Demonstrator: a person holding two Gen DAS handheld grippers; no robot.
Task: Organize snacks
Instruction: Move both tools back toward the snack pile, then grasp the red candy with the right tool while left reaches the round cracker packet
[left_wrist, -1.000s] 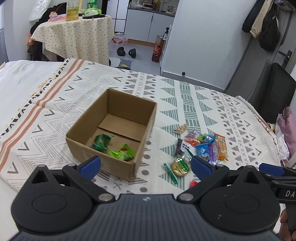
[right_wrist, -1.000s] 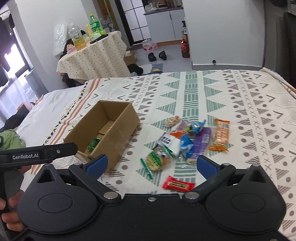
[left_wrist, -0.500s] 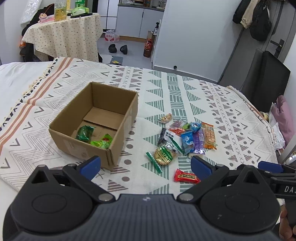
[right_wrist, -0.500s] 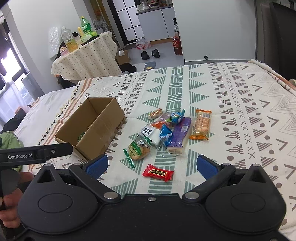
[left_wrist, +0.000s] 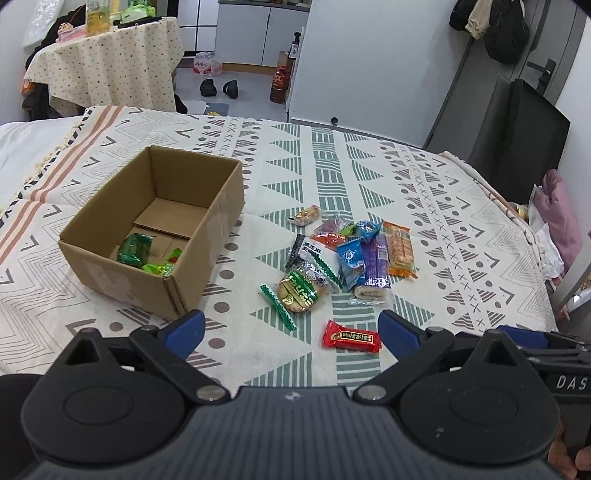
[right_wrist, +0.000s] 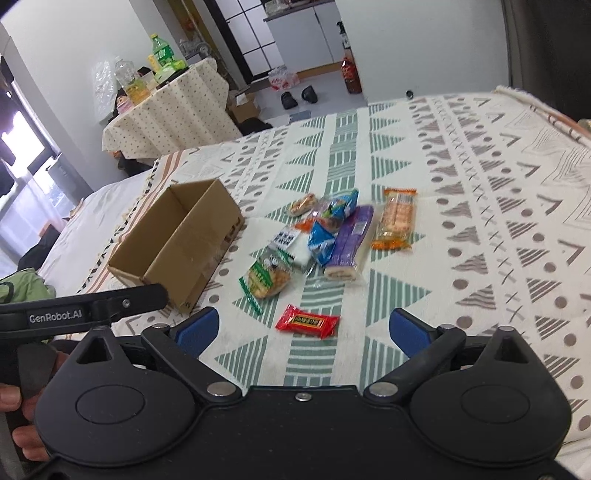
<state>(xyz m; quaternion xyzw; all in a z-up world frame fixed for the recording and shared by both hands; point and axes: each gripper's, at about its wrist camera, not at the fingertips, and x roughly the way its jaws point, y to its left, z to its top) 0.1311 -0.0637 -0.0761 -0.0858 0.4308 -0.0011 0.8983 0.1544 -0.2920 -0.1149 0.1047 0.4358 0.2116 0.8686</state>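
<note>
Both grippers spread, holding nothing: left gripper (left_wrist: 290, 328), right gripper (right_wrist: 302, 328). Red candy (right_wrist: 307, 321) near, between right gripper fingers; box (left_wrist: 155, 229) left. Risk: slippery wrapper slides away, soft bed cloth (right_wrist: 480, 206) gets pinched.

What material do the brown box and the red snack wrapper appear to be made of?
Brown box: matte corrugated cardboard, judging by folded flaps and raw cut edges. Red snack wrapper: probably glossy plastic film, given its sheen and crimped ends.

An open cardboard box (left_wrist: 155, 225) holds green packets (left_wrist: 135, 249); beside it lies a snack pile (left_wrist: 343, 254).
</note>
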